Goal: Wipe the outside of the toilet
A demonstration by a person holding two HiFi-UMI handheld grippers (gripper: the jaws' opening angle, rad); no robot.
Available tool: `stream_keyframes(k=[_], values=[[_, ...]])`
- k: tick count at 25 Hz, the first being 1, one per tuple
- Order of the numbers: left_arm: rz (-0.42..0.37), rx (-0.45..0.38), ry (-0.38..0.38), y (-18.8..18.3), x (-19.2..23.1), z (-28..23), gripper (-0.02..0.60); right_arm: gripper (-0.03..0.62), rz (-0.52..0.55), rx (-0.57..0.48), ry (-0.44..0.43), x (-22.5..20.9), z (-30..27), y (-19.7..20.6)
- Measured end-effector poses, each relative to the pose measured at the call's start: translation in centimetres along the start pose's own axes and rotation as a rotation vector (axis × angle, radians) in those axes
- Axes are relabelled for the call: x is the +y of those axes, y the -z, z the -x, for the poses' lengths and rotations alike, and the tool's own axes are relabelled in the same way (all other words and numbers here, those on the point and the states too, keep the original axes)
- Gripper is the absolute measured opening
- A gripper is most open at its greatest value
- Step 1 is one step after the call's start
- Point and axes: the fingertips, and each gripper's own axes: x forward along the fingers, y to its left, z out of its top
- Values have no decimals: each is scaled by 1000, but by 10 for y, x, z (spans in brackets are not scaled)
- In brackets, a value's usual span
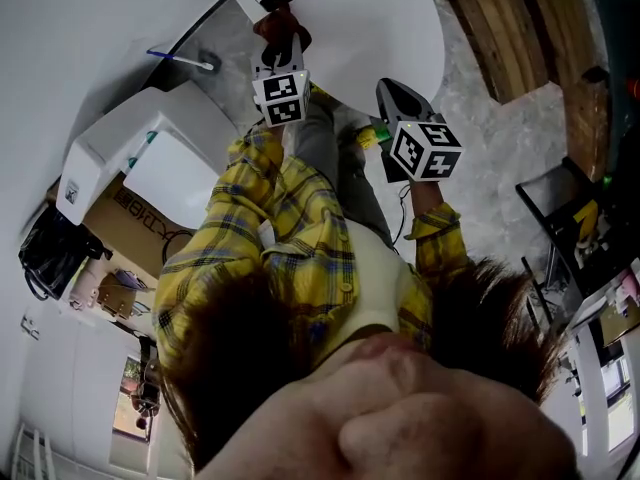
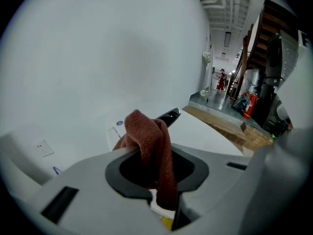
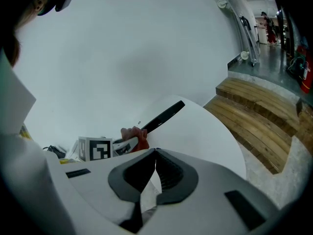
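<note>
Before us stands the toilet (image 3: 205, 126), with the wall (image 3: 122, 58) behind it and the wooden steps (image 3: 259, 116) on the floor to its right. Our left gripper (image 2: 161, 190) is ahead and to the left of our right gripper (image 3: 155, 155), both above the toilet. The cloth (image 2: 149, 141) sits between the left jaws, its bunched end by the dark strip (image 3: 164, 116) at the toilet's far edge.
</note>
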Motion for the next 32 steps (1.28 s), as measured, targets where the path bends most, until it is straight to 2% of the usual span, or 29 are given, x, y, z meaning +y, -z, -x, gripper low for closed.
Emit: stream_keyframes(k=[7,13,32], values=[[-27,74,50,22,-23,-29,97,26,-29,2,19,-13,0,3],[-45,90,89,26,-41,-47,97,26,-55,-8,29,-20,-1,0],[-153,87,276,-9,-113,-101,97,26,-114,-20,69,-40,-7,-4]])
